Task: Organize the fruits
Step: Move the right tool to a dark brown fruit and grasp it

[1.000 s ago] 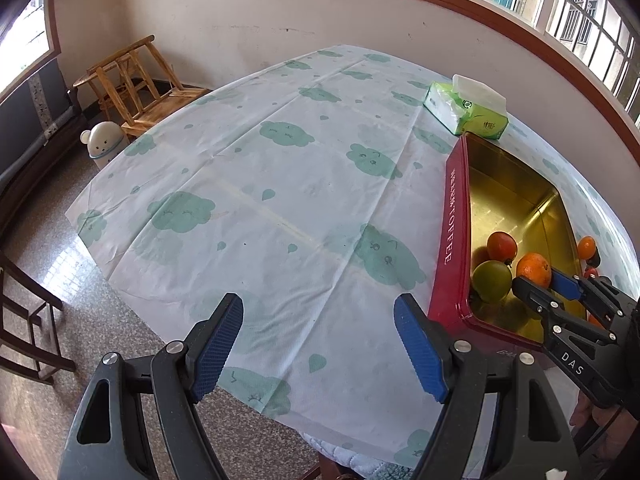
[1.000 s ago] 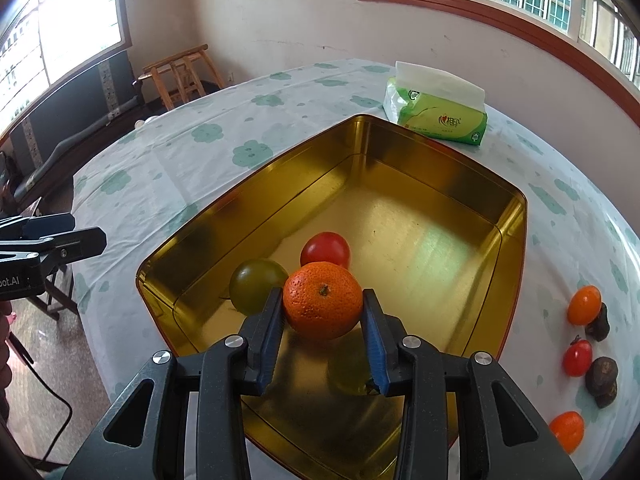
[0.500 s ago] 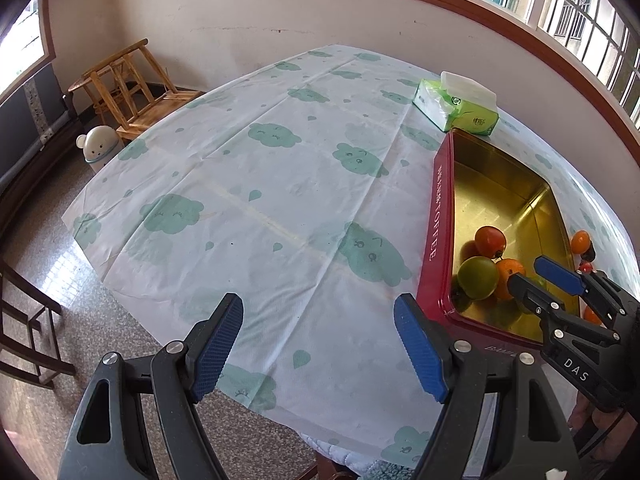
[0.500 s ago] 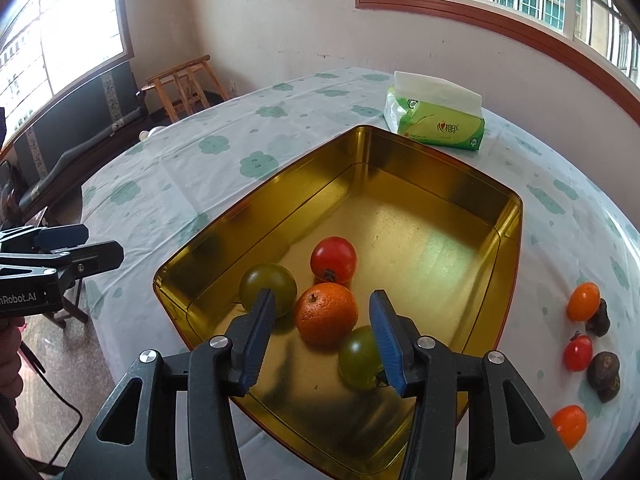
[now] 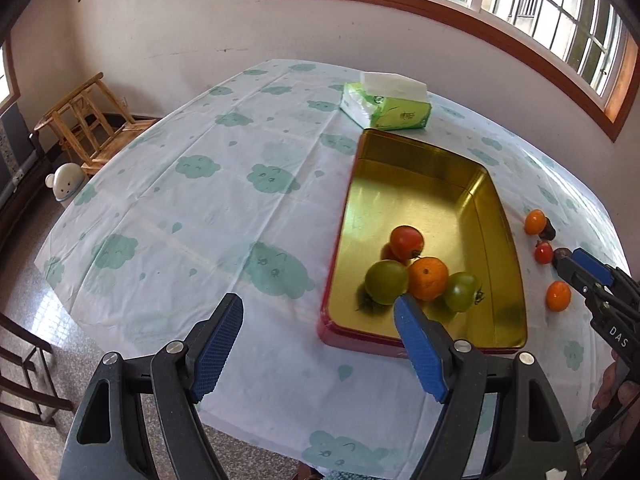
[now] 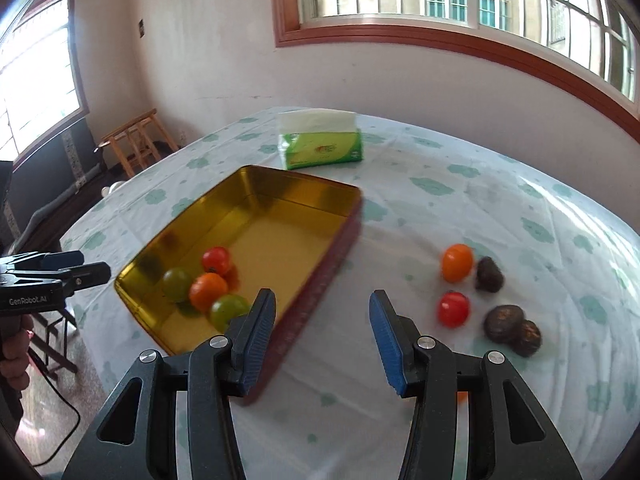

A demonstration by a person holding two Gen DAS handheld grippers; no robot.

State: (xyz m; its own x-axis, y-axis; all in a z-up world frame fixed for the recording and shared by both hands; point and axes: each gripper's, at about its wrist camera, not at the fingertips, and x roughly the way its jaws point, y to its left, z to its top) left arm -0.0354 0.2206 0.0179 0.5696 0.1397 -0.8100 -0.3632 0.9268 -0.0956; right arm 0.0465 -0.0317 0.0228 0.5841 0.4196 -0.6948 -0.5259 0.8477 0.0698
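A gold tin tray [image 5: 496,216] with red outer walls holds an orange [image 5: 428,278], a red tomato [image 5: 406,242] and two green tomatoes [image 5: 386,282]. My left gripper [image 5: 318,306] is open and empty, above the cloth just left of the tray's near corner. In the right wrist view my right gripper [image 6: 322,300] is open with nothing between its pads, over the cloth between the tray [image 6: 304,184] and the loose fruit. That loose fruit is an orange tomato [image 6: 457,263], a red tomato [image 6: 453,309] and three dark fruits [image 6: 503,322].
A green tissue pack [image 6: 320,144] lies beyond the tray's far end. The table wears a white cloth with green clouds [image 5: 200,168]. On the floor to the left are a wooden chair [image 5: 88,120] and a small white bin [image 5: 66,186]. A hand [image 6: 14,344] holds the left gripper.
My right gripper let go of the orange, which now rests in the tray, and swung right toward the loose fruit. My left gripper shifted right, closer to the tray.
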